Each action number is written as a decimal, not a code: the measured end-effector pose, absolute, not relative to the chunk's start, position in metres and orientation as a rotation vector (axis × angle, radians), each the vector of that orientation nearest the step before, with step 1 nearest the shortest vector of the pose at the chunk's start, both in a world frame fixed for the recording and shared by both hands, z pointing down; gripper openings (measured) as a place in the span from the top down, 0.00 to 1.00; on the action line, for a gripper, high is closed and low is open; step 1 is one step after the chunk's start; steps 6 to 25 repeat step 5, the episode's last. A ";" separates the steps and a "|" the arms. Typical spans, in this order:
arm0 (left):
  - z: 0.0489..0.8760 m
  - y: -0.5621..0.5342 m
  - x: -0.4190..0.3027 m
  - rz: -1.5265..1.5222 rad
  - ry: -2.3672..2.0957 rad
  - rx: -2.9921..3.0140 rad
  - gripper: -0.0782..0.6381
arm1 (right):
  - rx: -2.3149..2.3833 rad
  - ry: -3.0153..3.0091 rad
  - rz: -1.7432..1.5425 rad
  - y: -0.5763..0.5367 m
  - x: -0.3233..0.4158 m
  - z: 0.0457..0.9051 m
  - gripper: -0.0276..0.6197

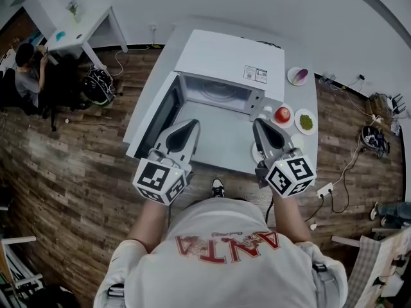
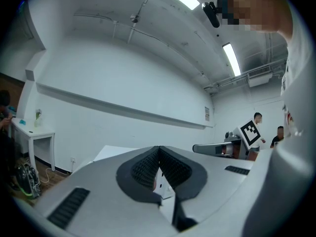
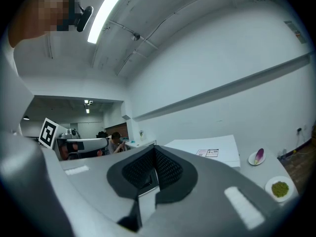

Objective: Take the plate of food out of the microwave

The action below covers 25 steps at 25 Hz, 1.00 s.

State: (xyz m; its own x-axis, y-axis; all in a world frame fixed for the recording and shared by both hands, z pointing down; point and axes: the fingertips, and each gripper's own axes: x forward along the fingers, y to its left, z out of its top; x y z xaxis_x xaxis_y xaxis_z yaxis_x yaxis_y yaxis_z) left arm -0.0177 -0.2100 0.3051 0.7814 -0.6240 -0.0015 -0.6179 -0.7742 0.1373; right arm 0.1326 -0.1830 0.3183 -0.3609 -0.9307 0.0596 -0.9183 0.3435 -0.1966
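Microwave (image 1: 226, 76): door (image 1: 156, 119) open, chamber showing only a bare turntable.
Plate of red food (image 1: 282, 115): on the table (image 1: 212, 143), just right of the microwave.
Left gripper (image 1: 191, 126): jaws pressed together, empty.
Right gripper (image 1: 260, 124): jaws pressed together, empty.
Progress: removal apparently done; at most closing the door left.

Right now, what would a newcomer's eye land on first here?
The white microwave on the table, its door swung open leftward. The left gripper and right gripper hover shut and empty before it. To its right sit small plates, one holding a red fruit.
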 end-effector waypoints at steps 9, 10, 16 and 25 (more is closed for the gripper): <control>0.306 -0.210 -0.020 -0.071 -0.999 2.837 0.88 | -1.726 2.530 -0.309 -0.183 0.130 0.319 0.95; 0.306 -0.210 -0.020 -0.071 -0.999 2.837 0.88 | -1.726 2.530 -0.309 -0.183 0.130 0.319 0.95; 0.306 -0.210 -0.020 -0.071 -0.999 2.837 0.88 | -1.726 2.530 -0.309 -0.183 0.130 0.319 0.95; 0.306 -0.210 -0.020 -0.071 -0.999 2.837 0.88 | -1.726 2.530 -0.309 -0.183 0.130 0.319 0.95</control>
